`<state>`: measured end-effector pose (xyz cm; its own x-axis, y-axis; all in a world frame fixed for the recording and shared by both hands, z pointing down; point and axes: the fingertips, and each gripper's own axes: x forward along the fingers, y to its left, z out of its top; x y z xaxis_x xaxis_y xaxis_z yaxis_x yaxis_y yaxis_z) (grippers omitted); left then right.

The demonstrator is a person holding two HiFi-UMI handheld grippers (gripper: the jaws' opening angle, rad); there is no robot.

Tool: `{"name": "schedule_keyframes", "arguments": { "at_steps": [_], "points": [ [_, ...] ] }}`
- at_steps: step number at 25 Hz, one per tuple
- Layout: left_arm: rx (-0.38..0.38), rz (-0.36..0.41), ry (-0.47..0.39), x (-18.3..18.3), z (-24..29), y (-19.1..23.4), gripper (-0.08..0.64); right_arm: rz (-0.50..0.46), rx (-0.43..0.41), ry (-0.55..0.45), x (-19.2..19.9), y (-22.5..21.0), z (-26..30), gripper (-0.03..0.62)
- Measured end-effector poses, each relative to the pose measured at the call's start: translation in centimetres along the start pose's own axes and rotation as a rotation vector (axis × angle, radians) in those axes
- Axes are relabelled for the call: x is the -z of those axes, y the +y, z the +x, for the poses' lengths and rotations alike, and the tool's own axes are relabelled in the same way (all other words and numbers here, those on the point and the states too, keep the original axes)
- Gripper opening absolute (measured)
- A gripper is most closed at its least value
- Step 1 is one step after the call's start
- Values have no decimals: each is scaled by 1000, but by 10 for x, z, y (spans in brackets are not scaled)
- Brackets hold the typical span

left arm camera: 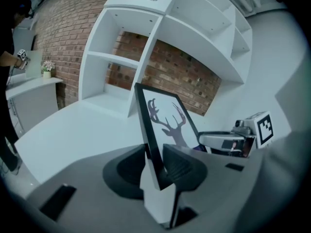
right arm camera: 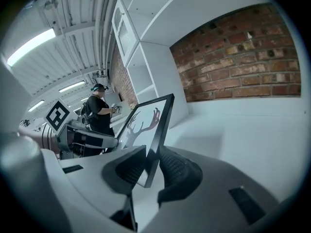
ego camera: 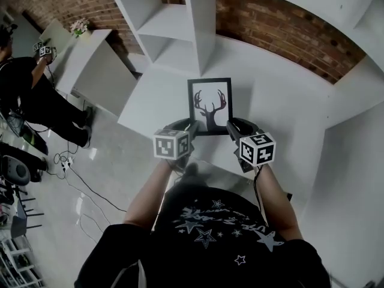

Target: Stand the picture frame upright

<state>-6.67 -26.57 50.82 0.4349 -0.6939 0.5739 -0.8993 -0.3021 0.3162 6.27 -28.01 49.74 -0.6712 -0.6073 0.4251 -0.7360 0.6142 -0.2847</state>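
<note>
White counter (ego camera: pixel 282 113) and open shelving (ego camera: pixel 174 35) back onto a red brick wall (ego camera: pixel 270 23). Left gripper (ego camera: pixel 191 128) is clamped on the picture frame (ego camera: pixel 210 105) at its lower left edge, and right gripper (ego camera: pixel 231 128) at its lower right. In each gripper view the ribbed pads press both faces. The frame is black-edged, with a dark antlered stag's head on white, and it is held over the counter facing the wearer. Only the right gripper view shows ceiling strip lights (right arm camera: pixel 31 45). It also shows a second person (right arm camera: pixel 99 113) side-on. The head view adds a small flower pot (ego camera: pixel 79 26). Black-and-white square markers cover both gripper cubes.
</note>
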Motion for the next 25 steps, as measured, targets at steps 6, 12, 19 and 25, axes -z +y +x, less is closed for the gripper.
{"name": "schedule_keyframes", "arguments": {
  "at_steps": [6,12,19,25],
  "points": [
    [24,34,-43,-39,11,31,123,-14,42,-59,-33,-2,33,94],
    [40,67,-61,-62,21,59,123,-19,75,-85,-51,-2,62,93],
    [86,83,-61,-84,34,89,121,6,115,-99,-63,-2,94,92],
    [112,110,-42,-93,48,108,121,15,160,-101,-65,-5,116,92]
  ]
}}
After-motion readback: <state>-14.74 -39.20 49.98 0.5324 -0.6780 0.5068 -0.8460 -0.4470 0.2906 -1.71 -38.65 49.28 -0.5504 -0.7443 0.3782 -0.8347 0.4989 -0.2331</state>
